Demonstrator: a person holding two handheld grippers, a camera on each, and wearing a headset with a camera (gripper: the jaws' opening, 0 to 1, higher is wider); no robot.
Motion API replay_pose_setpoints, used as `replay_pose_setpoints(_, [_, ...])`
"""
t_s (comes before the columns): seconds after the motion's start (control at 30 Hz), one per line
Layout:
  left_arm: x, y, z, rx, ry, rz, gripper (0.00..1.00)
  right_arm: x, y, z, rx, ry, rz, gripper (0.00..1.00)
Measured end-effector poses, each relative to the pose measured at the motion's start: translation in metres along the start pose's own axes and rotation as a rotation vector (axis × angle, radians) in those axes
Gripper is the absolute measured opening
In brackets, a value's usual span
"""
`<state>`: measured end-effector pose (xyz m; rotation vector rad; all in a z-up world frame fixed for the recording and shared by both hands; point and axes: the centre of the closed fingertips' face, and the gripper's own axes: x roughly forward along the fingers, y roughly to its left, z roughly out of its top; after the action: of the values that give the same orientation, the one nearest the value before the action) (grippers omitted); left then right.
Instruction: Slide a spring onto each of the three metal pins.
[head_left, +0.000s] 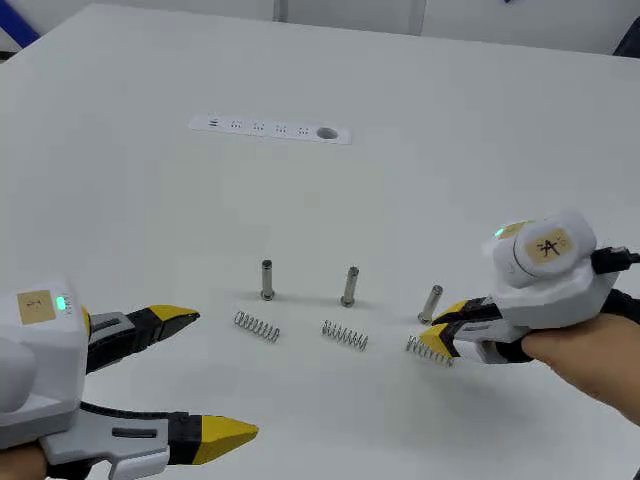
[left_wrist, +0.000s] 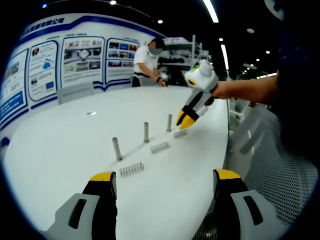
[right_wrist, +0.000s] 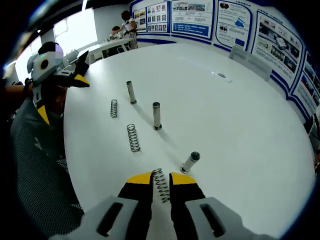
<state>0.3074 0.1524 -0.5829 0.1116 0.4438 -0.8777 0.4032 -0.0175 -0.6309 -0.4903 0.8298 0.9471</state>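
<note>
Since a spring lies on the table (head_left: 420, 200) just before each upright pin, the right gripper (right_wrist: 161, 177) pinches the end spring (right_wrist: 161, 189) beside the end pin (right_wrist: 190, 162) (ready, I judge, for lifting), while the left gripper (head_left: 225, 375) hovers spread wide.

White tabletop (head_left: 480, 150) across head view. Flush power strip (head_left: 270, 128) set in it at 12 o'clock, round opening (head_left: 327, 133) at its 3 o'clock end.

Left gripper view: blue-and-white display boards (left_wrist: 75, 55) on wall at 10 o'clock; person in white shirt (left_wrist: 147, 62) standing beyond table at 12 o'clock; ceiling light strips (left_wrist: 211, 10) at 1 o'clock; grey mesh (left_wrist: 270, 165) at 4 o'clock.

Right gripper view: wall posters (right_wrist: 200, 17) at 12 o'clock, bright window (right_wrist: 75, 30) at 10 o'clock.
</note>
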Motion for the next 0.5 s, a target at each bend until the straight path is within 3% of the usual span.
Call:
replay_pose_setpoints(0.1, [-0.001, 0.001, 0.0, -0.002, -0.002, 0.006, 0.8, 0.003, 0.006, 0.0, -0.084, 0.05, 0.044, 0.14])
replay_pose_setpoints(0.27, [-0.001, 0.002, 0.001, -0.002, -0.004, 0.013, 0.8, 0.011, 0.009, -0.002, -0.192, 0.127, 0.073, 0.14])
replay_pose_setpoints(0.5, [-0.002, 0.004, 0.001, -0.006, -0.007, 0.021, 0.8, 0.02, 0.009, -0.004, -0.277, 0.198, 0.097, 0.14])
